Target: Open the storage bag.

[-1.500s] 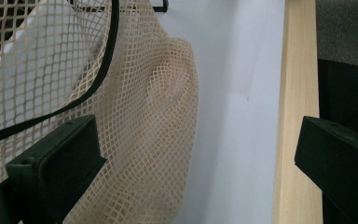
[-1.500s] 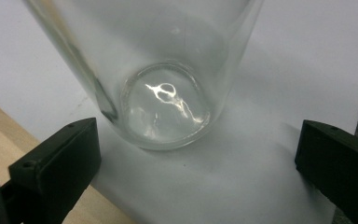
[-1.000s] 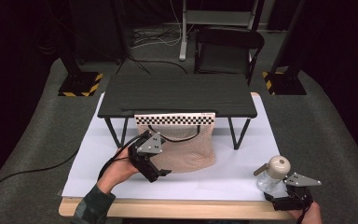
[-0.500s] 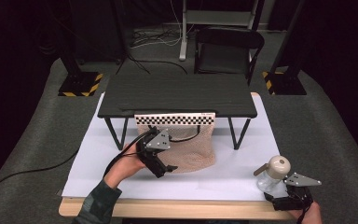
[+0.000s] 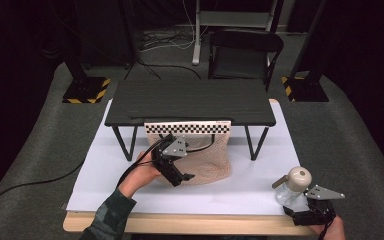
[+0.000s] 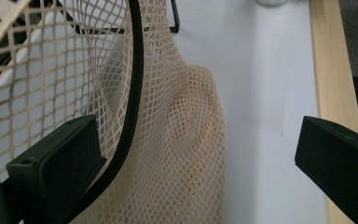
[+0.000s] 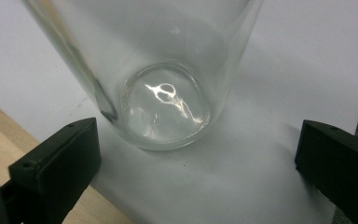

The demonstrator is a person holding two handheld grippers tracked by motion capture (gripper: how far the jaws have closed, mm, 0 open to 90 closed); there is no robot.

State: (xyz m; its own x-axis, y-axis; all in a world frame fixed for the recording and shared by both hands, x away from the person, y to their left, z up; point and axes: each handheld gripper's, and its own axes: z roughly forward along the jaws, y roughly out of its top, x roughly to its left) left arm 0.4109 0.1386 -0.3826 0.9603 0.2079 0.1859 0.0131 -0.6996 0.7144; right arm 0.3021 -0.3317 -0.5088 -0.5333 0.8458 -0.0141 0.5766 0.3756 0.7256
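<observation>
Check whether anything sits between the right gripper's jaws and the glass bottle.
Nothing visible does. The right gripper is open, jaws wide either side of the glass bottle, with only bare white sheet between them. The mesh bag hangs well away to the left.

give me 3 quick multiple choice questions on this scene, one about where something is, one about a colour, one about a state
1. Where does the mesh bag hang?
A. from the front edge of the black table
B. from the chair
C. flat on the floor

2. What colour is the bottle's round stopper?
A. red
B. cream
C. blue

3. How do the right gripper's jaws stand?
A. shut on the glass
B. shut on nothing
C. open, either side of the bottle's base

Answers: 1 A, the high view shows it under the checkered strip. 2 B, it looks pale cream. 3 C, the right gripper view shows gaps beside the glass.
</observation>
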